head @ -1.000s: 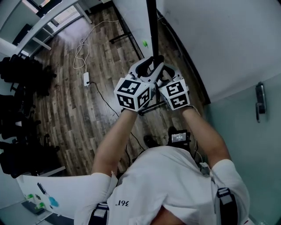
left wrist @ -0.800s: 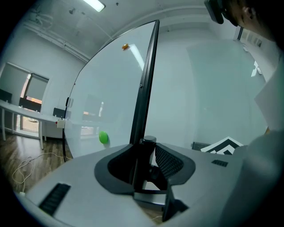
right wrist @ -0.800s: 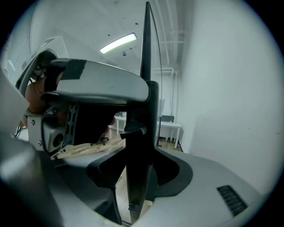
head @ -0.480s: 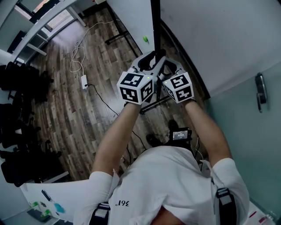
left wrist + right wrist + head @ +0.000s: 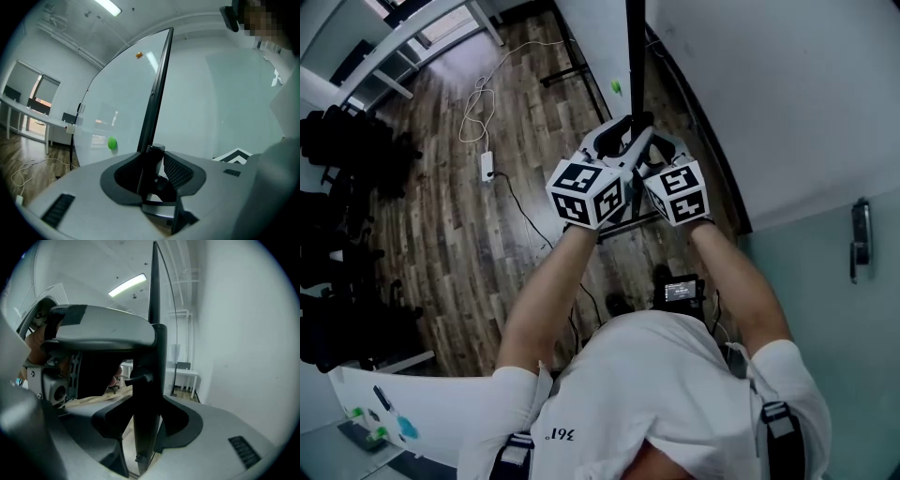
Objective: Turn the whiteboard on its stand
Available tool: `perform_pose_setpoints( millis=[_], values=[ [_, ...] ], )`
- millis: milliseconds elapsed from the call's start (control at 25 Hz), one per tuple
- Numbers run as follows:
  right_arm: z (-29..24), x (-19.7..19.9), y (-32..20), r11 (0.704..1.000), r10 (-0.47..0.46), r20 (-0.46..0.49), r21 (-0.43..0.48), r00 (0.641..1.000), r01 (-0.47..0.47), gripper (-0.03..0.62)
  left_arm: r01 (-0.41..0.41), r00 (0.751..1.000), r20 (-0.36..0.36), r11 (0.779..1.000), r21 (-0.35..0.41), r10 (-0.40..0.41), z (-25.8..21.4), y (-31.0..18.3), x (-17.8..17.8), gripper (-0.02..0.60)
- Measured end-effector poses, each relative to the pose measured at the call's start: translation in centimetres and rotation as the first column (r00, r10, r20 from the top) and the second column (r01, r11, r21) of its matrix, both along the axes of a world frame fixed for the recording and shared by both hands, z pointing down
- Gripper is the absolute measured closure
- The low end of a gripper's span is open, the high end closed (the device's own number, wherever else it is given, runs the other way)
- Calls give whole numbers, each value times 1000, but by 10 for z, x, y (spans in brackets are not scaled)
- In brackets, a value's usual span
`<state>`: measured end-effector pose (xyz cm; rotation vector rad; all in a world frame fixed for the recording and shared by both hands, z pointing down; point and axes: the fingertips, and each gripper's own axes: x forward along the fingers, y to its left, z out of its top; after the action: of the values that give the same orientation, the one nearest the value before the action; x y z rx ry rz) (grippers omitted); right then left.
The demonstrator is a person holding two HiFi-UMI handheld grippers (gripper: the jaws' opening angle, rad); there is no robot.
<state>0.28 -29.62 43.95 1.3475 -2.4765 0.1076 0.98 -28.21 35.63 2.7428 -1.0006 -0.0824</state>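
Left gripper point(image 5: 617, 139), right gripper point(image 5: 654, 148) side by side on whiteboard point(image 5: 121, 96) edge

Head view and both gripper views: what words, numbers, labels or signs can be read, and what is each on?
"361", with a small ring mark beside it: on the person's white shirt.
Screen of the small black device: lit, too small to read.
Marker cubes on the left gripper and right gripper: black-and-white squares only, no words.
Whiteboard: no writing seen.
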Motion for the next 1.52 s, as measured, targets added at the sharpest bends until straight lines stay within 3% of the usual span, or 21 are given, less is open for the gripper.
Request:
perform_pose_setpoints(
  millis=[680, 1520],
  values=[
    [5, -27, -66, 999, -46, -27, -13, 999, 46, 393, 73, 996, -46, 997, 12, -73, 5, -65, -27, 428],
    [-3, -54, -104, 997, -75, -67, -23, 995, 74, 395, 90, 993, -71, 996, -2, -90, 0, -107, -51, 430]
  ],
)
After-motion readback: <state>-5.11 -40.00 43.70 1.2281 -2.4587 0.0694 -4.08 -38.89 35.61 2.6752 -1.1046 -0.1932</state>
